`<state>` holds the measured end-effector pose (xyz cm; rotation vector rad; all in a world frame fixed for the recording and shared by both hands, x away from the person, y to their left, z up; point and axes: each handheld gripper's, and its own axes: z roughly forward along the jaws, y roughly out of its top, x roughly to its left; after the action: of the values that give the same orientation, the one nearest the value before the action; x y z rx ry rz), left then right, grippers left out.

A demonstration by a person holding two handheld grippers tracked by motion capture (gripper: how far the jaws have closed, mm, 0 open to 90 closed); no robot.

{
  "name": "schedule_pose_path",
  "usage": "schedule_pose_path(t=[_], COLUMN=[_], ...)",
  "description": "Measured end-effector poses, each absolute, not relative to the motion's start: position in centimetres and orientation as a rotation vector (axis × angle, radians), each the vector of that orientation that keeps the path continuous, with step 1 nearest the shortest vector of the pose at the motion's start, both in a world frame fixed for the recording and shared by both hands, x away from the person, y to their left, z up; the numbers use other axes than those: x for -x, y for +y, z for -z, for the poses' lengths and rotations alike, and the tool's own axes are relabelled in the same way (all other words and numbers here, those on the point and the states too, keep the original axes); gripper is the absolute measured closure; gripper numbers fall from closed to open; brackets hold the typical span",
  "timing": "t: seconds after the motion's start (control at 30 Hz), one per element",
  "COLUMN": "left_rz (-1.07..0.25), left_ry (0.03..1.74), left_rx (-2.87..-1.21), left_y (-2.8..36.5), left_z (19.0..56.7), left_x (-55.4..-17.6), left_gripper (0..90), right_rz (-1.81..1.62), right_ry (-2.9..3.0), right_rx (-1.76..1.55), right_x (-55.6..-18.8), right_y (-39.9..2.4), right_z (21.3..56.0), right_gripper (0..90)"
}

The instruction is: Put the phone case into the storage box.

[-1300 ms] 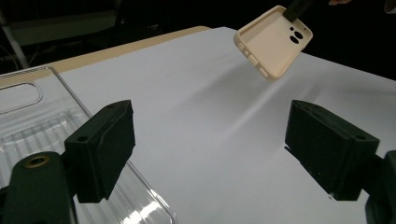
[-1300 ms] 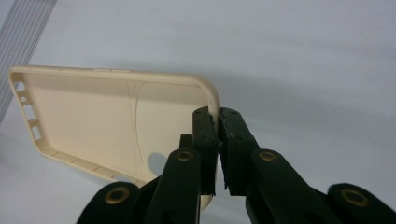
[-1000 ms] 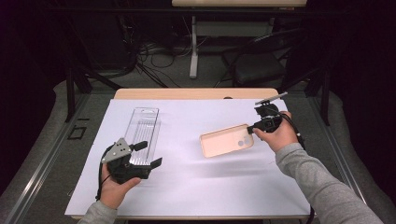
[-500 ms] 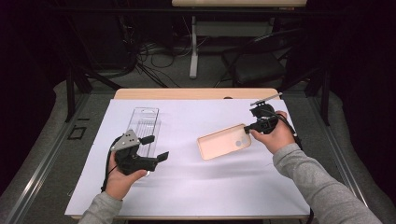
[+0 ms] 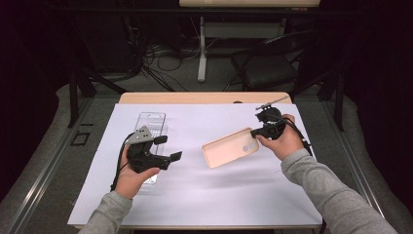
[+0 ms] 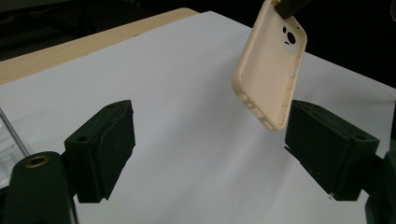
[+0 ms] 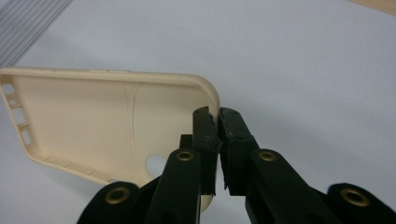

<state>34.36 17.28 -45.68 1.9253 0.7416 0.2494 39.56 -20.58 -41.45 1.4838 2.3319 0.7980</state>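
Partly, closed fingers (image 7: 219, 122) hide the phone case (image 7: 93, 119) edge.

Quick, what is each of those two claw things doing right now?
Left gripper: open, holding nothing.
Right gripper: shut on the rim of the cream phone case, holding it off the table.

Cream phone case (image 5: 230, 147) (black grippers), white table cover (image 5: 253, 195), clear ribbed tray (image 5: 150, 124)
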Motion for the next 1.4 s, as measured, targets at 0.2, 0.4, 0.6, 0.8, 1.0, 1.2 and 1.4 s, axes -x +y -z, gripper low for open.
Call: schedule_pose_path(t=[0.2, 0.4, 0.6, 0.8, 1.0, 1.2, 1.4], left_rz=[-0.223, -0.202, -0.191, -0.174, -0.141, -0.119, -0.097], left_ry=[0.756, 0.758, 0.770, 0.767, 0.751, 0.741, 0.736], left_rx=[-1.937, -1.954, -1.972, -1.983, -1.995, -2.007, -2.026], left_y=[16.7, 16.2, 15.7, 14.9, 13.8, 12.8, 12.2], left_z=[45.6, 45.7, 45.7, 45.7, 45.6, 45.6, 45.6], left_x=[-35.1, -35.6, -36.1, -36.6, -37.2, -37.7, -38.1], left_gripper=[16.0, 17.2, 17.8, 18.5, 20.3, 23.8, 25.2], right_rz=[-0.782, -0.775, -0.758, -0.753, -0.744, -0.742, -0.741], right_ry=[2.338, 2.337, 2.345, 2.354, 2.361, 2.367, 2.373], right_rx=[-1.441, -1.407, -1.354, -1.322, -1.278, -1.255, -1.233], right_x=[-39.4, -39.3, -39.2, -39.0, -38.9, -38.7, -38.5], right_y=[-20.2, -19.9, -19.3, -18.7, -18.1, -17.7, -17.4], right_z=[41.5, 41.4, 41.3, 41.2, 41.1, 41.0, 41.0], right_gripper=[85.9, 86.0, 85.9, 85.9, 85.9, 86.0, 86.0])
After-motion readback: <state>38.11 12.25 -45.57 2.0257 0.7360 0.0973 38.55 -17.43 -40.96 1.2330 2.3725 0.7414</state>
